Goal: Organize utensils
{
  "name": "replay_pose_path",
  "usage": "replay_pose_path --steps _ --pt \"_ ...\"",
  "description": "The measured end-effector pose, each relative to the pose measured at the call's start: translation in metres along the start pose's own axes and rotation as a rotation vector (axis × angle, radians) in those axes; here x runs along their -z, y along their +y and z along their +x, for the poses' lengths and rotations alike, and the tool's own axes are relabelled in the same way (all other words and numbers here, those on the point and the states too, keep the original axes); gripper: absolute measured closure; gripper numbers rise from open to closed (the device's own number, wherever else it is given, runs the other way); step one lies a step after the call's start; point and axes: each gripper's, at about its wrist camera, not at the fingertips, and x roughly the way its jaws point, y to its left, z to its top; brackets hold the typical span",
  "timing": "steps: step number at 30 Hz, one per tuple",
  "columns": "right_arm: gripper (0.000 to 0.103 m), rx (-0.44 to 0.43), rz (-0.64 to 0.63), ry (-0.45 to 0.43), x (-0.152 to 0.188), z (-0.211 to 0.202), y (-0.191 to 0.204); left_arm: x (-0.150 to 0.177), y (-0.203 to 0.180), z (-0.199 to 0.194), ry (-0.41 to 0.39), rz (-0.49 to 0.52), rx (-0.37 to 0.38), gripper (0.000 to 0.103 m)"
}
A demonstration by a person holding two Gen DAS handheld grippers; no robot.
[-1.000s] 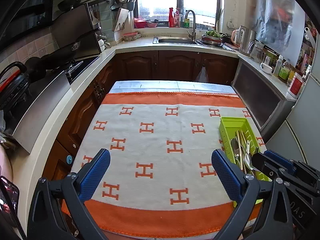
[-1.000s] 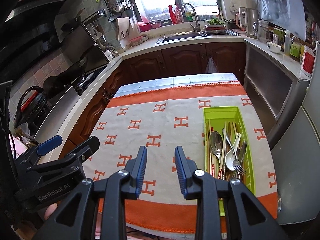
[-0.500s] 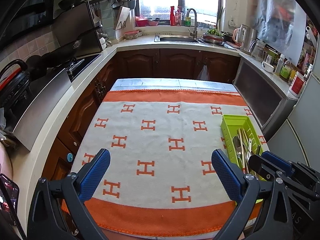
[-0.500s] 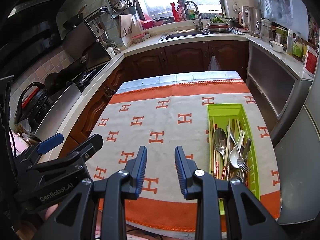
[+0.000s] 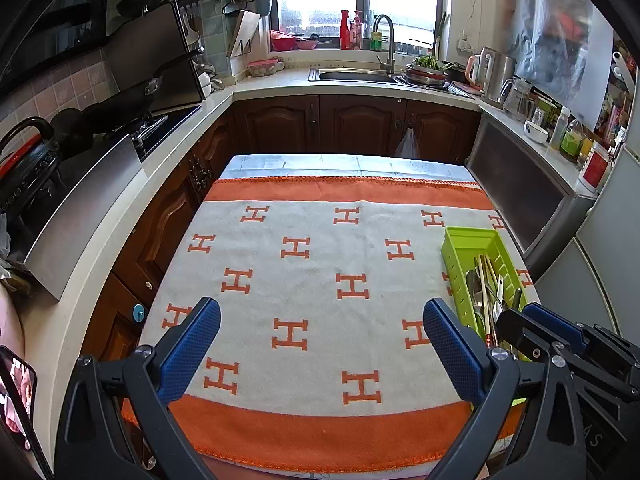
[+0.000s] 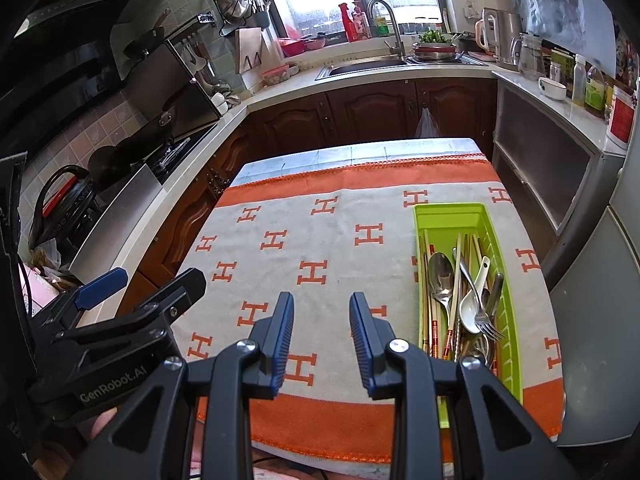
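A lime green utensil tray point(image 6: 445, 216) lies on the right side of the cloth-covered table; it also shows in the left wrist view point(image 5: 464, 240). It holds metal spoons point(image 6: 440, 268), a white spoon point(image 6: 472, 308), a fork point(image 6: 486, 320) and chopsticks point(image 6: 456, 280). My left gripper point(image 5: 320, 344) is wide open and empty above the near part of the cloth. My right gripper point(image 6: 321, 328) is open a small way and empty, left of the tray. Each gripper appears in the other's view, the right one point(image 5: 560, 340) and the left one point(image 6: 120, 320).
A grey cloth with orange H marks and orange borders point(image 5: 320, 240) covers the table. Counters with dark wood cabinets point(image 5: 360, 124) run around it, with a stove point(image 5: 160, 128) at left, a sink point(image 5: 352, 76) at the back and a fridge point(image 6: 600, 320) at right.
Both grippers have pulled back and risen a little, so more of the table and tray shows. Their jaw openings have not changed.
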Motion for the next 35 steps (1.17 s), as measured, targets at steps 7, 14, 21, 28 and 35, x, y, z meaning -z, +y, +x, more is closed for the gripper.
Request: replay_pose_path --steps 7,14,21,28,35 --pt "0.074 0.000 0.002 0.002 0.001 0.001 0.001 0.000 0.000 0.000 0.004 -0.001 0.002 0.003" --pt "0.074 0.000 0.002 0.002 0.001 0.001 0.000 0.004 0.000 0.002 0.006 -0.002 0.002 0.003" --pt "0.074 0.003 0.003 0.002 0.003 0.002 0.001 0.003 0.000 0.002 0.006 -0.001 0.001 0.003" --pt "0.074 0.001 0.003 0.005 0.002 0.002 0.000 0.003 0.000 0.002 0.009 -0.004 0.003 0.003" --pt "0.074 0.005 0.007 0.013 0.010 0.005 0.000 0.011 0.003 0.008 0.025 -0.009 0.010 0.003"
